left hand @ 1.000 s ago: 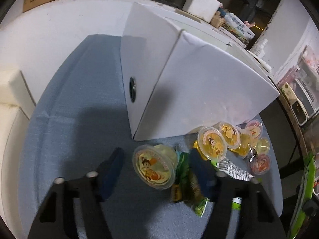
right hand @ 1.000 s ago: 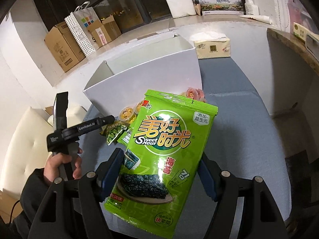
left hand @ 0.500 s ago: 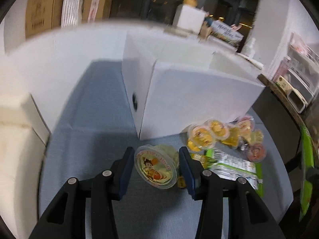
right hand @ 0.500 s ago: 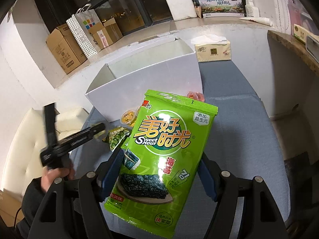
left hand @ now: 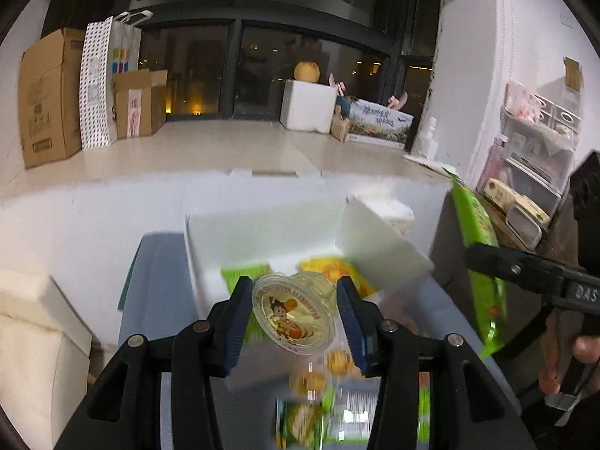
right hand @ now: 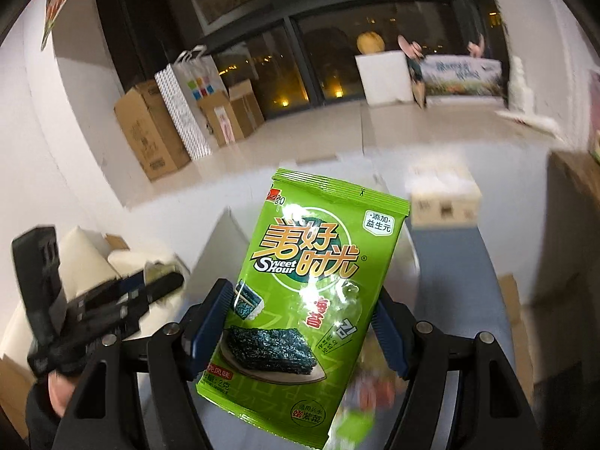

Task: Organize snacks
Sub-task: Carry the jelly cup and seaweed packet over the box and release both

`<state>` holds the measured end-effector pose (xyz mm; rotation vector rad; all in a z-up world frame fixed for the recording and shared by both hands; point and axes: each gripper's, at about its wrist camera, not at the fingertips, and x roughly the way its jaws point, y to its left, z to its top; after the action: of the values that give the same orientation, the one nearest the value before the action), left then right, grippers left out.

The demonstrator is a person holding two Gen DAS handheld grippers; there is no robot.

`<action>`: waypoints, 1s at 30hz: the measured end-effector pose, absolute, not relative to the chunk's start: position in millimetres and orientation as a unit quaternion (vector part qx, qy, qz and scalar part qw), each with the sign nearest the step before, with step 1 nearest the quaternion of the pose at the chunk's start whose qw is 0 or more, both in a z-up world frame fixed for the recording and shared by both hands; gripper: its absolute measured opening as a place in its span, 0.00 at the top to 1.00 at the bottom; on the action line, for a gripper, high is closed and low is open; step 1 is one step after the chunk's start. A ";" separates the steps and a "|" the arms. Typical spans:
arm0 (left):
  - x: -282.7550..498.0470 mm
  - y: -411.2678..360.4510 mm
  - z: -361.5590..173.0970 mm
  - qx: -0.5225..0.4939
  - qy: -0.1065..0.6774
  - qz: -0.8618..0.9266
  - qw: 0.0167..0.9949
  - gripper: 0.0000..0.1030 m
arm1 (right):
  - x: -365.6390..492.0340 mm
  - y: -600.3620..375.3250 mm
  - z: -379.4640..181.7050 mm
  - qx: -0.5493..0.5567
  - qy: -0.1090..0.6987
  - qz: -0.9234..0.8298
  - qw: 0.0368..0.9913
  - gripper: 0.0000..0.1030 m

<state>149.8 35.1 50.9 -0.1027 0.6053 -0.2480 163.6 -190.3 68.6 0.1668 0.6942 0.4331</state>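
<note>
While 2 tools grip, 1 jelly cup (left hand: 293,313), 1 seaweed packet (right hand: 300,300), 1 white box (left hand: 262,236).

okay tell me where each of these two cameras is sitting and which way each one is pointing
Left wrist: sits on the left gripper, facing forward over the jelly cup it grips, toward the white box and dark window; the right gripper and hand show at right.
Right wrist: sits on the right gripper, facing the seaweed bag it grips; the left gripper shows at left.
Shared: the bag, the paper shopping bag.
</note>
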 end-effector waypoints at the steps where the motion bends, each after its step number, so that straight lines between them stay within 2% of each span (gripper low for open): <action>1: 160.1 33.7 52.8 -0.054 0.300 -0.123 0.945 0.51 | 179.7 -185.5 71.7 0.078 0.339 0.213 0.913 0.26; 10: 234.0 34.2 28.8 -0.061 0.355 -0.076 0.930 0.50 | 272.4 -151.8 36.9 0.052 0.398 0.219 0.889 0.26; 12: 236.7 37.1 18.9 -0.065 0.368 -0.067 0.925 0.33 | 280.3 -153.6 27.7 0.058 0.415 0.215 0.882 0.22; 13: 235.7 38.7 15.4 -0.065 0.369 -0.063 0.925 0.15 | 282.2 -154.4 23.9 0.062 0.419 0.210 0.881 0.20; 14: 234.3 40.4 12.8 -0.063 0.368 -0.058 0.926 0.03 | 283.3 -156.1 20.6 0.066 0.419 0.209 0.881 0.12; 15: 231.7 41.8 11.4 -0.060 0.363 -0.055 0.928 0.02 | 283.0 -157.5 18.8 0.066 0.419 0.202 0.883 0.03; 16: 228.8 43.3 10.7 -0.060 0.361 -0.056 0.929 0.01 | 281.2 -159.4 17.0 0.061 0.416 0.190 0.887 0.00; 22: 225.3 43.3 14.4 -0.057 0.374 -0.056 0.924 0.00 | 276.7 -167.8 24.0 0.064 0.400 0.184 0.895 0.00; 30: 198.6 47.8 26.2 -0.057 0.368 -0.061 0.926 0.00 | 237.0 -187.2 59.8 0.064 0.364 0.226 0.901 0.00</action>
<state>198.6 47.8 26.2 -0.1171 0.7548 -0.1247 237.0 -187.2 59.8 0.1328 0.7523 0.4667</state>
